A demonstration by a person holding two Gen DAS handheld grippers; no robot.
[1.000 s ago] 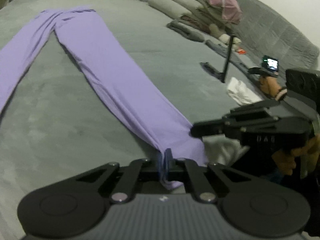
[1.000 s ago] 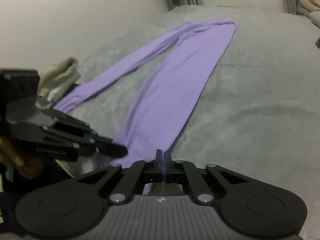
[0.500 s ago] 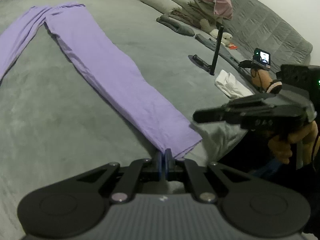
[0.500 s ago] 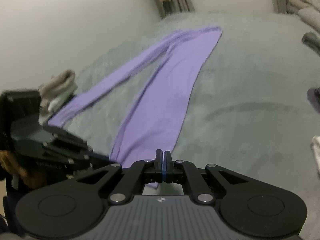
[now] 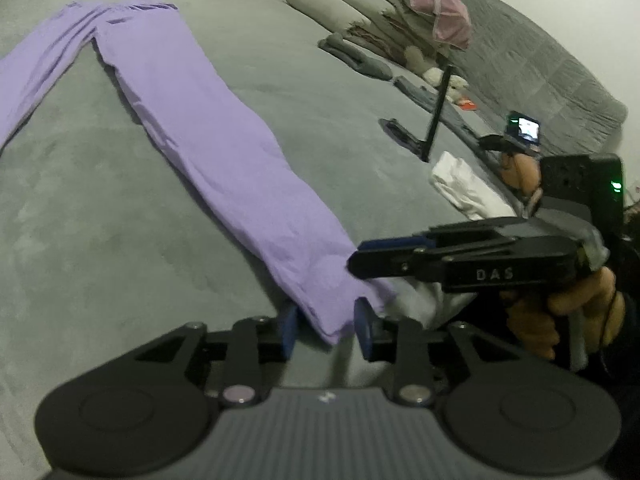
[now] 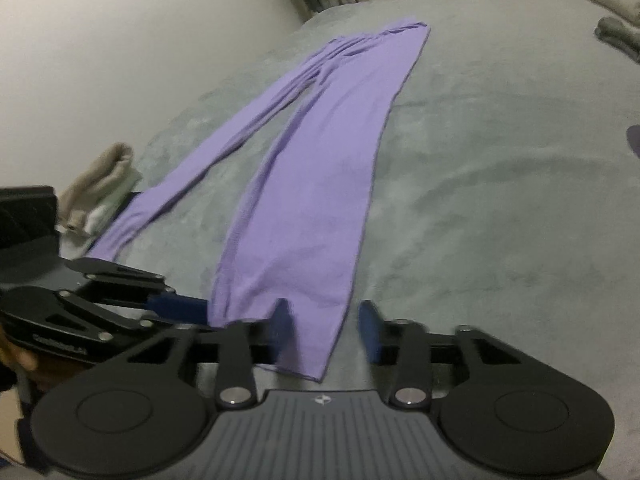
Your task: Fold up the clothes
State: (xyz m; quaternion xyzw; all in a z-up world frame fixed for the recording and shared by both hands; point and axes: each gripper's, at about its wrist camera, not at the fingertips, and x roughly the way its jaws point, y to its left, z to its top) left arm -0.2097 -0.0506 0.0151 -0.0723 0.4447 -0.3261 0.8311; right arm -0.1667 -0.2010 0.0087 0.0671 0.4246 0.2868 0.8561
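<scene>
My left gripper [image 5: 326,334] has its fingers spread apart on either side of the cuff of the purple leggings [image 5: 192,128], gripping nothing, and my right gripper [image 6: 326,330] is likewise spread wide over that same cuff. The leggings lie flat along the grey bed [image 5: 80,240], legs splayed in a V, waistband at the far end. A folded white cloth [image 5: 466,190] sits further right.

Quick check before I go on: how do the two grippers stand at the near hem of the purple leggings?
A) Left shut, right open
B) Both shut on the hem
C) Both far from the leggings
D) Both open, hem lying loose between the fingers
D: the left gripper and right gripper both show spread blue pads, with the purple leggings lying flat on the bed.
</scene>
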